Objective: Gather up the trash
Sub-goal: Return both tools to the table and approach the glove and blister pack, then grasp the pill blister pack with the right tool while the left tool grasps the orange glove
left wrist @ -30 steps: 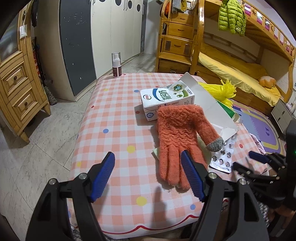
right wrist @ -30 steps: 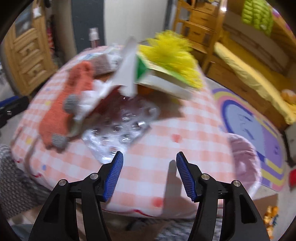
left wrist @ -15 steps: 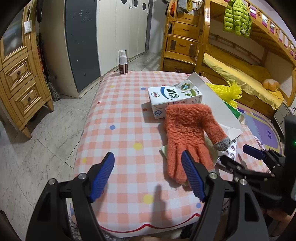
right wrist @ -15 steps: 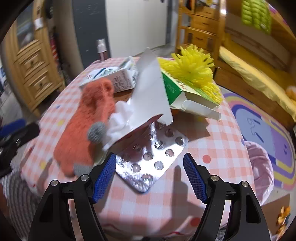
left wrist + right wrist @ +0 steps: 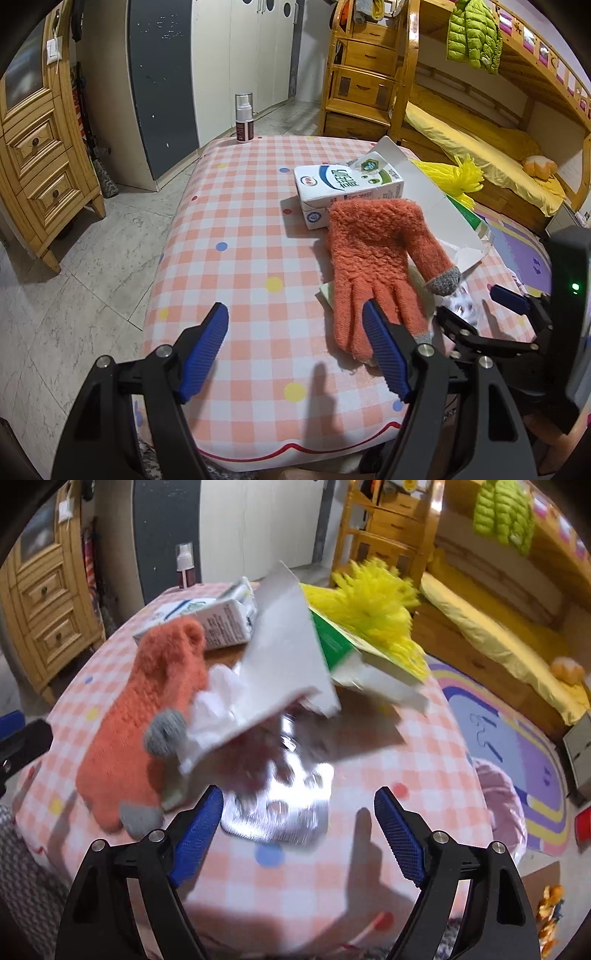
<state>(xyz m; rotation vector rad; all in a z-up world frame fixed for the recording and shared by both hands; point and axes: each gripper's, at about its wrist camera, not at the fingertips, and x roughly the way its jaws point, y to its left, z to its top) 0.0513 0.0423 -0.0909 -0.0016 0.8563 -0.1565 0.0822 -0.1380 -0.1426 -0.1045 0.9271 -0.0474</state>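
Note:
On the pink checked table (image 5: 240, 266) lie a milk carton (image 5: 347, 184), an orange glove (image 5: 373, 266), an opened white-and-green box (image 5: 295, 653) and a silver blister pack (image 5: 284, 805). Crumpled white paper (image 5: 218, 694) sits beside the glove. My right gripper (image 5: 299, 830) is open, its blue pads either side of the blister pack's near end; it also shows in the left wrist view (image 5: 476, 310). My left gripper (image 5: 295, 350) is open and empty above the table's near edge, its right pad over the glove's fingertips.
A yellow fringed duster (image 5: 373, 605) lies on the box. A spray bottle (image 5: 244, 118) stands at the table's far edge. A pink-lined bin (image 5: 498, 808) stands right of the table. Wooden drawers (image 5: 37, 158) and a bunk bed (image 5: 480, 140) surround it.
My right gripper has opened wider and moved in over the blister pack. My left gripper has drifted slightly back and left, still open.

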